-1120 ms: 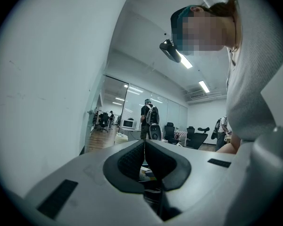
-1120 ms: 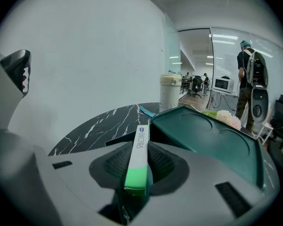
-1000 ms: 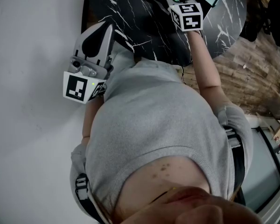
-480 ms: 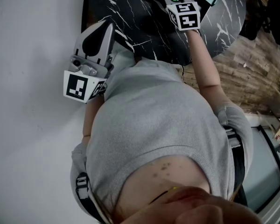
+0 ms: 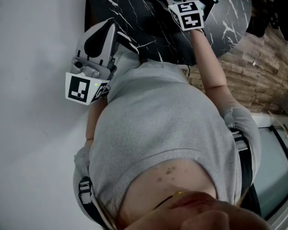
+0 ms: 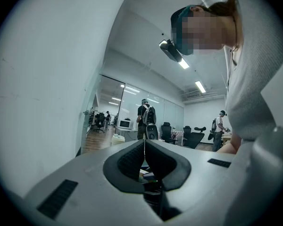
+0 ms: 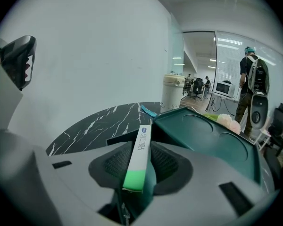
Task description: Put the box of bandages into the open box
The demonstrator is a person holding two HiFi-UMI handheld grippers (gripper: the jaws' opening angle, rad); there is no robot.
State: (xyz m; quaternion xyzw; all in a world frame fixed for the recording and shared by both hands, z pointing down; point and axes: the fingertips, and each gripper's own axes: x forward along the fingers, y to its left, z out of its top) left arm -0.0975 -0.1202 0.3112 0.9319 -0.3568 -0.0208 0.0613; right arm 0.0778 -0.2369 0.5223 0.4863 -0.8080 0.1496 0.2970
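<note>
Left gripper (image 6: 144, 144): fingers together, pads touching, nothing between them. In the head view it sat at 10 o'clock, just beside the person's grey sleeve, with its tips at the near edge of the black marbled tabletop (image 5: 129, 6). Its own view looked away over an office with people standing in the background.

Right gripper (image 7: 140, 150): fingers clamped on the box of bandages (image 7: 138, 157), a slim white box with a green near end. The box lay lengthwise along the fingers, its far end pointing to 12 o'clock and sticking out past the tips. In the head view this gripper was at 1 o'clock, over the tabletop.

The open box (image 7: 212, 140) was dark green with round recesses and stood on the tabletop at 2 o'clock from the bandage box, just beside its far end. Whether the two touched could not be told. A pale fluffy item (image 7: 229, 122) showed behind the open box's far rim.
</note>
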